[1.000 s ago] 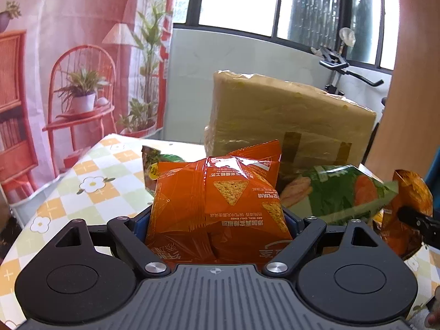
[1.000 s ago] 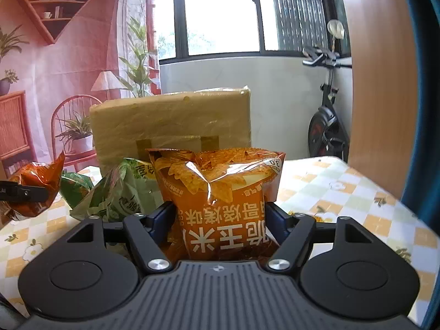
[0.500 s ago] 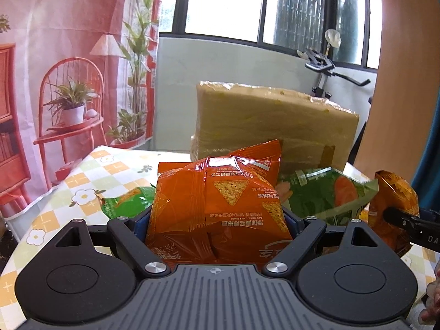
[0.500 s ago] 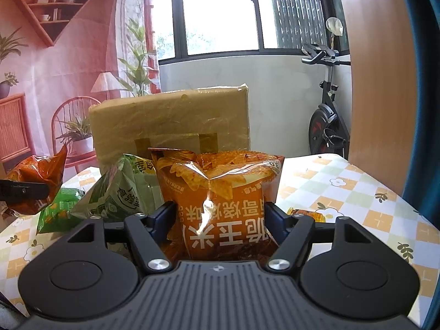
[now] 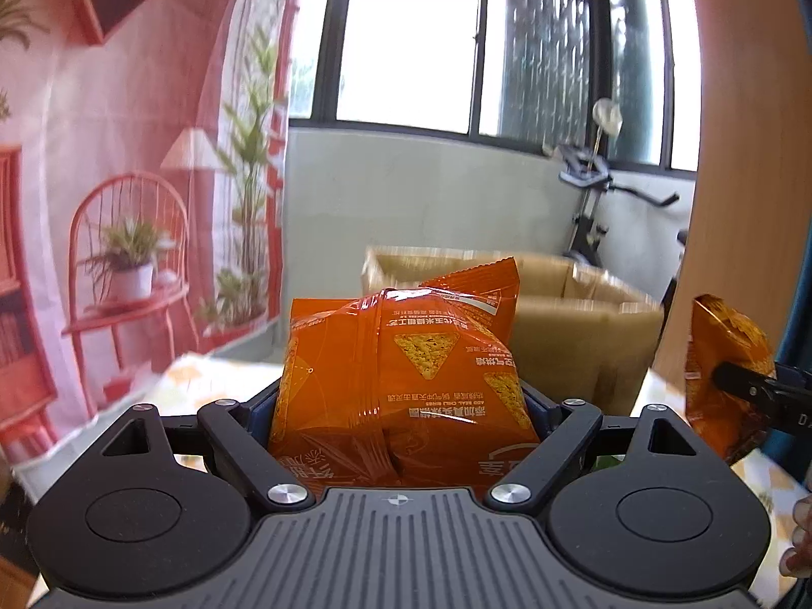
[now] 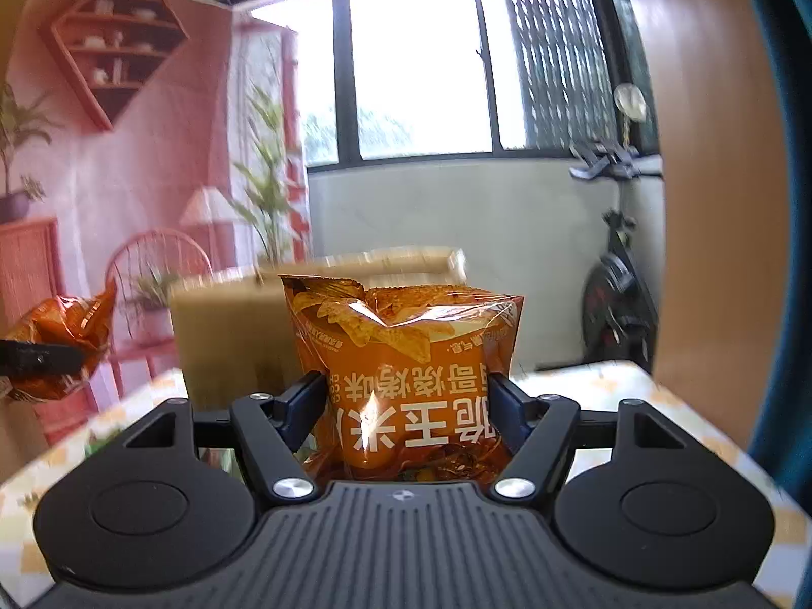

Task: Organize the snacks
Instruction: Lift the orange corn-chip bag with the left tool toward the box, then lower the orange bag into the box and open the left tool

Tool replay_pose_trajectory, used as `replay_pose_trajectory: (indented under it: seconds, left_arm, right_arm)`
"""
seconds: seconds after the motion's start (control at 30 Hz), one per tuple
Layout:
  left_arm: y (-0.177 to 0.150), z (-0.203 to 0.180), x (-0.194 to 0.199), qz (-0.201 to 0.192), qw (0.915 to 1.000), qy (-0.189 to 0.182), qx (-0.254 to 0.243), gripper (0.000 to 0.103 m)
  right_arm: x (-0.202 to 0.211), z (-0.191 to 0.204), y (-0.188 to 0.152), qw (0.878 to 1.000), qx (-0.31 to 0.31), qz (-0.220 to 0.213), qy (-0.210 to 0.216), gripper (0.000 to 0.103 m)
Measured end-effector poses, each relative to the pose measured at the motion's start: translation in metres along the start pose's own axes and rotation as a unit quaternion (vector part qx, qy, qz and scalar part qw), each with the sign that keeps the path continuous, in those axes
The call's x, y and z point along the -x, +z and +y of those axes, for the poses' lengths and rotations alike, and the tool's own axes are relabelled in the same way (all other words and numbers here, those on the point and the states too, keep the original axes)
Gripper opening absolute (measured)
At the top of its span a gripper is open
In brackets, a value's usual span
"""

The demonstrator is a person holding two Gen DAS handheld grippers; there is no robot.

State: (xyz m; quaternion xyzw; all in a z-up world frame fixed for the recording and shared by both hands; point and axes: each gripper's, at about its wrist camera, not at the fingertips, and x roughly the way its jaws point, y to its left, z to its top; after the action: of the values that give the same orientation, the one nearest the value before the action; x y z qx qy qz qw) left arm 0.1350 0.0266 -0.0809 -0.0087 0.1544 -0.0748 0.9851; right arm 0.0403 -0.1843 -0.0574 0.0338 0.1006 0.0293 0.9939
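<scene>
Sunlit room behind: dark-framed window [image 5: 411, 40], grey half-wall beneath it, pink printed backdrop [image 5: 127, 127] showing a chair, plants and shelves on the left, exercise bike [image 6: 616, 274] in the right corner, wooden panel at the far right. Below, glimpses of a table with a yellow-and-white checked cloth [image 6: 599, 380].

Clamped in the left gripper [image 5: 401, 401]: an orange bag of triangular corn chips [image 5: 406, 375], upside down judging by its inverted print, blue-padded jaws spread wide and pressing on both its sides. Bag held up off the table, with a second orange edge peeking out behind its top right corner; whether that is a separate packet, cannot tell.

Clamped in the right gripper [image 6: 406, 401]: a glossy orange-and-clear bag of chips [image 6: 406, 355], also upside down, large white characters across the lower part, jaws moderately apart and pinching it at both sides. Also held up, clear of the cloth.

Just behind both bags: a tan cardboard box [image 5: 583, 314] standing on the table, blurred, its open top visible from the left view.

At the edge of each view, the other gripper's bag, nipped by a black finger: at right in the left view, at left in the right view.

Low right in the left view, fingertips of a hand [image 5: 799, 543]. Scrap of green packaging [image 6: 101, 444] low on the left of the right view.
</scene>
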Motion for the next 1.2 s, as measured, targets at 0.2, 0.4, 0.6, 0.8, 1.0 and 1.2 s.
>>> replay_pose_trajectory:
  seconds: [0.2,0.4,0.6,0.8,1.0,1.2]
  left_arm:
    - [0.029,-0.006,-0.017,-0.032,0.9995,-0.008,-0.002,0.089]
    - [0.042,-0.009,-0.036,-0.037,0.9993,-0.005,0.008,0.089]
    - [0.059,-0.014,-0.060,-0.042,0.9990,-0.014,0.005,0.089]
    - [0.073,-0.023,-0.097,-0.035,0.9991,-0.024,-0.002,0.089]
    - [0.083,-0.032,-0.139,-0.024,0.9989,-0.028,-0.029,0.089]
    - [0.079,-0.036,-0.172,0.011,0.9987,-0.028,-0.041,0.089]
  right_arm:
    - [-0.028,0.002,0.042,0.999,0.009,-0.041,0.032,0.071]
    - [-0.058,0.001,0.066,0.997,0.011,-0.067,0.045,0.071]
    - [-0.088,-0.005,0.082,0.996,0.006,-0.069,0.054,0.071]
    - [-0.125,-0.003,0.095,0.995,0.016,-0.079,0.059,0.071]
    - [-0.176,-0.009,0.100,0.997,-0.006,-0.061,0.054,0.071]
    - [-0.212,-0.008,0.096,0.999,0.007,-0.020,0.046,0.071]
